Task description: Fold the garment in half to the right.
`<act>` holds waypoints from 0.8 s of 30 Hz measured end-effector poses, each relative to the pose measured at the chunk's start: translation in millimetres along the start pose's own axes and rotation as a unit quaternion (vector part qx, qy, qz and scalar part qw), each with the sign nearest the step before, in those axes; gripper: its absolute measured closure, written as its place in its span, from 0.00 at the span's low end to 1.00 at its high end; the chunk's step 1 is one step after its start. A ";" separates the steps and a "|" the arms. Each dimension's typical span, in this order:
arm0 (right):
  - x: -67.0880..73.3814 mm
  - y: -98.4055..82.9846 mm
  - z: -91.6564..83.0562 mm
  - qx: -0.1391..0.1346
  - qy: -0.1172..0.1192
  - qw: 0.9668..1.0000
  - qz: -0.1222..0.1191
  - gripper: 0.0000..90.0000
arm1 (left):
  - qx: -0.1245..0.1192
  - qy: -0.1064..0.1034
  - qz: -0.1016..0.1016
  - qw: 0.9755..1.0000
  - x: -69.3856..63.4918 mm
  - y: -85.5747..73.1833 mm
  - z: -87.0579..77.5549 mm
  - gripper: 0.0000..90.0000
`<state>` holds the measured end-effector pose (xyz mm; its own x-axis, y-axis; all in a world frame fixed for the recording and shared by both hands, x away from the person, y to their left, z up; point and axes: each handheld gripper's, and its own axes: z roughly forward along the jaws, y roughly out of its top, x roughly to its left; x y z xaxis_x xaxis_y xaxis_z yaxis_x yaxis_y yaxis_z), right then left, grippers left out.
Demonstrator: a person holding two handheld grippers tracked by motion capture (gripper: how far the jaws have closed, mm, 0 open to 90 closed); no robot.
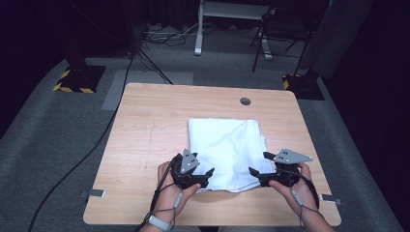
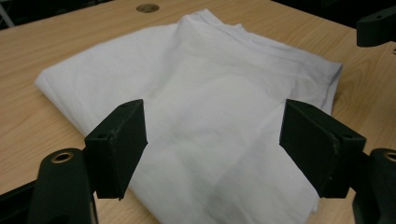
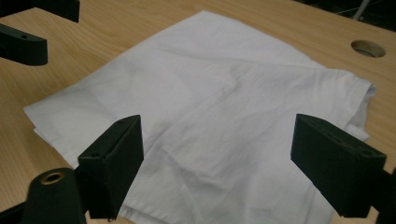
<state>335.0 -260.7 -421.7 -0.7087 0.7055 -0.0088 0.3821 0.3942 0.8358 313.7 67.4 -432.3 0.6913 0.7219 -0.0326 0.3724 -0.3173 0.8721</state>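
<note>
- White, folded cloth (image 1: 226, 152) is lying flat on the right half of the wooden table (image 1: 145, 125), its near edge sitting close to the person's side and its far edge reaching toward the round cable hole (image 1: 245, 101).
- Left gripper (image 1: 207, 175) is hovering at the cloth's near left corner with its jaws spread wide, nothing between them; in the left gripper view the fabric (image 2: 205, 107) is spreading out beyond and below the gap, so this looks like a lining-up for a corner pinch.
- Right gripper (image 1: 256, 170) is mirroring it at the near right corner, jaws likewise wide apart and empty, with the cloth (image 3: 219, 107) lying ahead of them in the right gripper view.
- Both hands are probably set symmetrically so the two near corners can be lifted together for another fold or a spreading-out; that is a judgement, not something shown.
- Whether either gripper's lower jaw is touching the fabric or the tabletop is hard to make out from above.
- How many layers the cloth is holding is unclear; stacked edges are showing along its right side (image 3: 364, 100), but the count is not readable.
- Each gripper view is cutting off the cloth's nearest edge behind the jaws, and the room beyond the table is too dark to read.
</note>
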 end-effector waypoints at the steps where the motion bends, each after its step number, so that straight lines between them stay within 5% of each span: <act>1: -0.4 2.7 -5.2 -0.003 0.000 1.000 -0.001 0.19 | -0.004 0.001 0.003 1.000 -1.1 3.2 -4.6 0.26; 13: -4.4 22.0 -49.5 -0.026 0.000 0.999 -0.020 0.19 | -0.032 -0.011 0.029 0.999 -12.7 28.8 -43.8 0.25; 24: -18.0 17.6 -66.7 -0.027 -0.005 1.000 -0.011 0.19 | -0.048 0.013 0.028 0.998 12.4 17.8 -72.2 0.22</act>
<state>314.9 -305.8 -370.3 -0.7103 0.7031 -0.0338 0.3337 0.3785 0.8634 284.2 115.1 -381.9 0.6926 0.7207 0.0298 0.2715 -0.2988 0.9149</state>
